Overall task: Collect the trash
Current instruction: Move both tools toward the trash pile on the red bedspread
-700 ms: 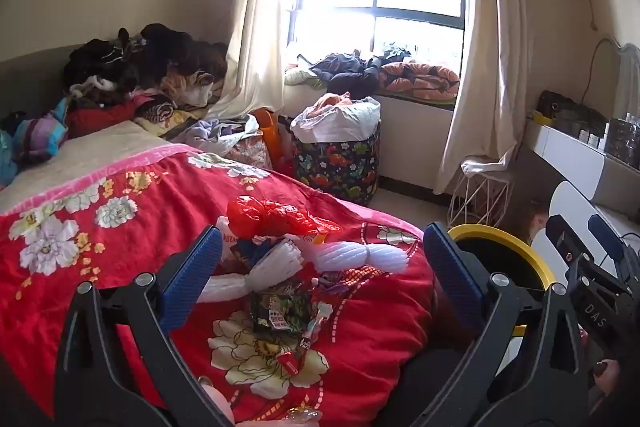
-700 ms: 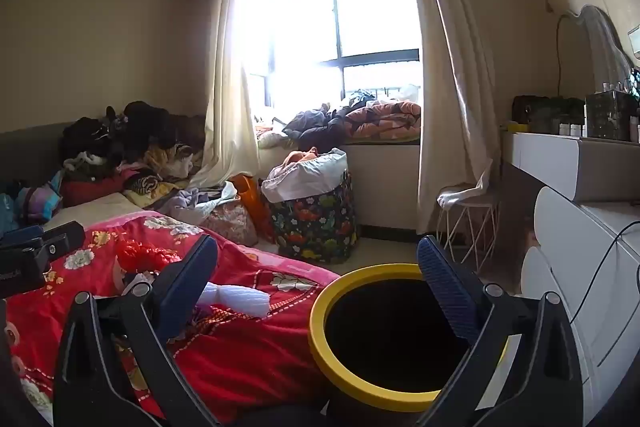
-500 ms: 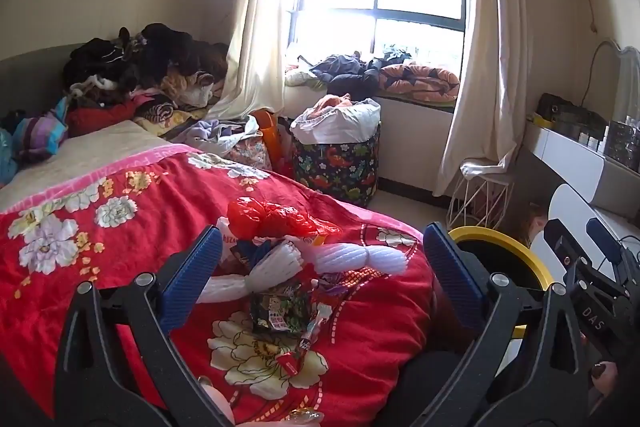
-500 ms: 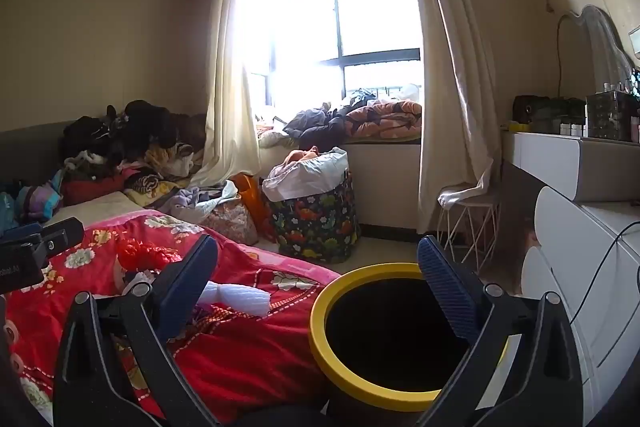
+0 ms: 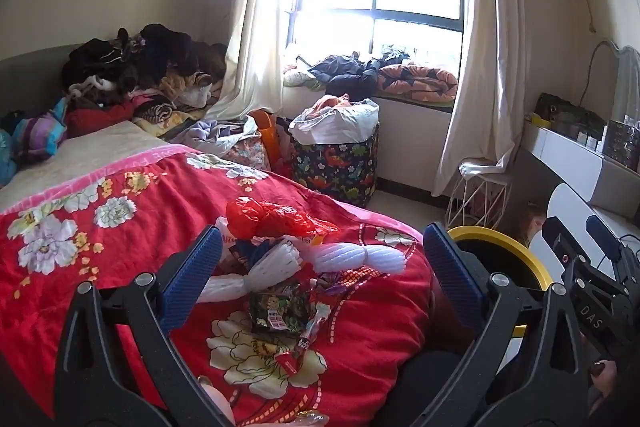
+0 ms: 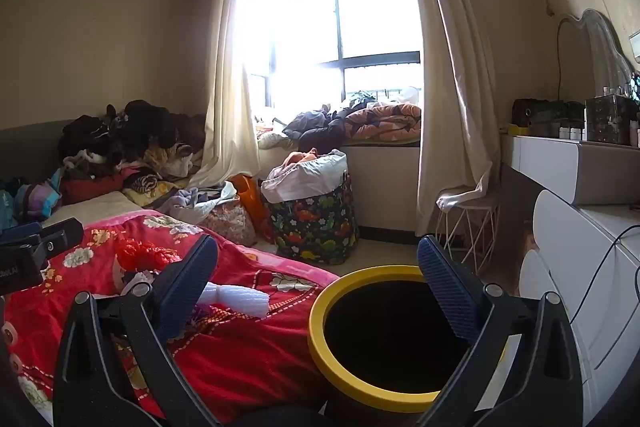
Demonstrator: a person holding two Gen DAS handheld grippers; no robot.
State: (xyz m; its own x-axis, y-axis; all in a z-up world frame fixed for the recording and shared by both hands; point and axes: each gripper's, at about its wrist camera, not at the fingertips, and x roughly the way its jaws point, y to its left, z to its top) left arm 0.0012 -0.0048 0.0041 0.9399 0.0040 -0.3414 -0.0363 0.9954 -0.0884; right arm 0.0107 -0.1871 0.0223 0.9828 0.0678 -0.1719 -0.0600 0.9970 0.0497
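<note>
Both grippers hang over the foot of the bed (image 5: 132, 211), which is covered with a red flowered blanket. The left gripper (image 5: 320, 271) has its blue-padded fingers (image 5: 192, 275) wide apart with nothing between them, pointed at a small heap of trash near the bed's foot corner. In that heap a crumpled red plastic bag (image 5: 272, 217) lies farthest up the bed, white foam netting (image 5: 320, 261) is spread just below it, and a dark snack wrapper (image 5: 280, 311) sits nearer the edge with a thin red wrapper (image 5: 304, 343) touching its lower side.

The right gripper (image 6: 316, 279) also has its fingers (image 6: 444, 287) spread apart and empty, hovering above a black bin with a yellow rim (image 6: 360, 383) that stands on the floor just beside the bed's foot. From this side the red bag (image 6: 140, 255) and a piece of the foam (image 6: 236, 297) show on the blanket, left of the bin.

A dinosaur-print laundry basket (image 6: 316, 219) stands by the window wall
</note>
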